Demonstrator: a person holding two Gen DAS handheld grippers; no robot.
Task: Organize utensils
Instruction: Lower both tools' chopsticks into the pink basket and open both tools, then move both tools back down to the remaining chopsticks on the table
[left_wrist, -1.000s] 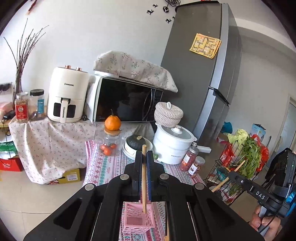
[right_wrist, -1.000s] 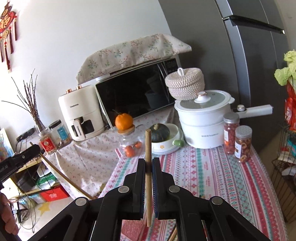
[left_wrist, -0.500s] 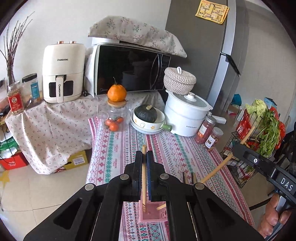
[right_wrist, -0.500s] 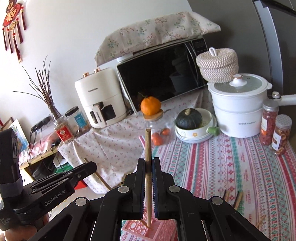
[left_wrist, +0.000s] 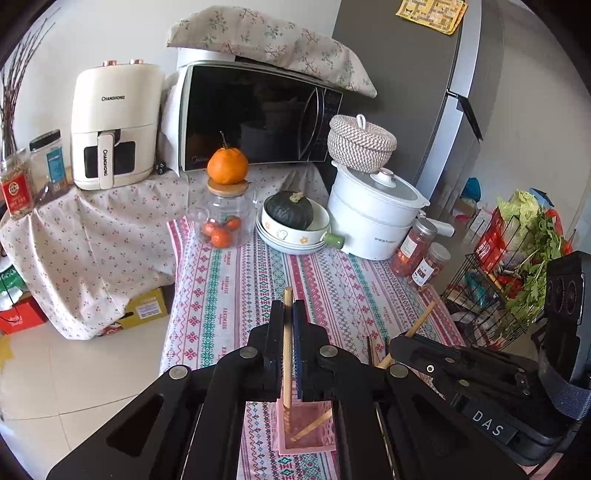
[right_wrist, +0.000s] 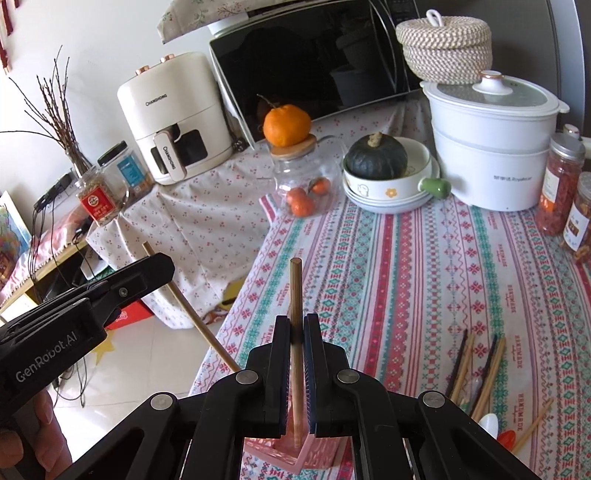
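My left gripper (left_wrist: 288, 314) is shut on a wooden chopstick (left_wrist: 287, 354), its lower end inside a pink holder (left_wrist: 306, 430) on the table. My right gripper (right_wrist: 295, 325) is shut on another wooden chopstick (right_wrist: 295, 295), whose lower end also reaches into the pink holder (right_wrist: 291, 454). In the left wrist view the right gripper (left_wrist: 406, 341) stands just right of the holder. In the right wrist view the left gripper (right_wrist: 155, 266) is at left with its chopstick slanting down. Several loose chopsticks and spoons (right_wrist: 480, 373) lie on the tablecloth at right.
At the table's far end stand a glass jar (left_wrist: 221, 218) with an orange on top, a bowl with a green squash (left_wrist: 291, 218), a white pot (left_wrist: 373, 214) and two spice jars (left_wrist: 421, 251). A wire basket of vegetables (left_wrist: 517, 266) stands right of the table.
Both grippers have come down and closer to the table, each still holding its chopstick. The chopstick tips have gone into the pink holder.
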